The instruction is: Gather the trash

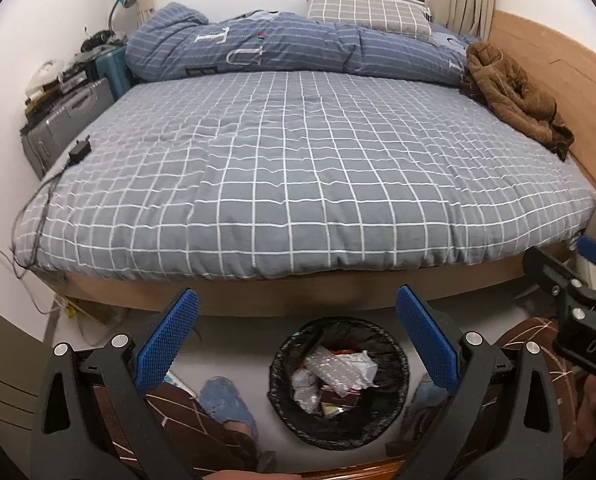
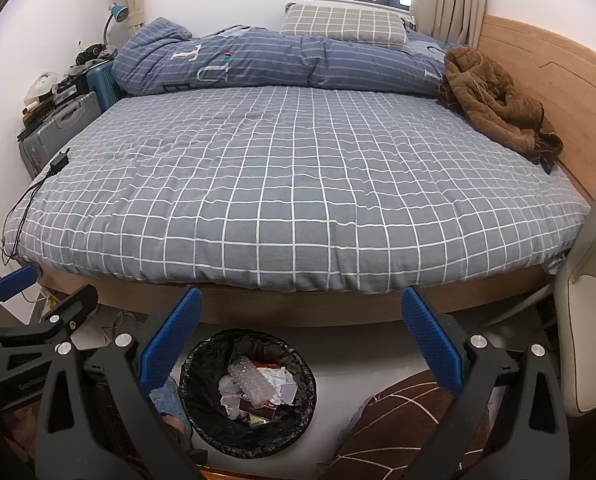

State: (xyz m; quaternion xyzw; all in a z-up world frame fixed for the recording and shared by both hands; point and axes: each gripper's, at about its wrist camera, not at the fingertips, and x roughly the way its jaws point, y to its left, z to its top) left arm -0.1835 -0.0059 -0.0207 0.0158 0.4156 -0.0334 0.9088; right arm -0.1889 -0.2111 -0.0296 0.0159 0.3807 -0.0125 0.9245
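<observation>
A round bin with a black liner (image 1: 340,380) stands on the floor at the foot of the bed; it also shows in the right wrist view (image 2: 248,394). It holds crumpled paper and clear plastic trash (image 1: 334,372) (image 2: 258,384). My left gripper (image 1: 298,312) is open and empty, above the bin. My right gripper (image 2: 302,312) is open and empty, above and right of the bin. The right gripper shows at the right edge of the left wrist view (image 1: 570,292); the left gripper shows at the left edge of the right wrist view (image 2: 30,304).
A bed with a grey checked sheet (image 1: 298,168) fills the view. On it lie a blue duvet (image 1: 290,46), a pillow (image 1: 370,12), a brown coat (image 1: 510,92) and a black charger with cable (image 1: 79,153). Suitcases (image 1: 70,116) stand at the left. A chair (image 2: 590,320) stands at the right.
</observation>
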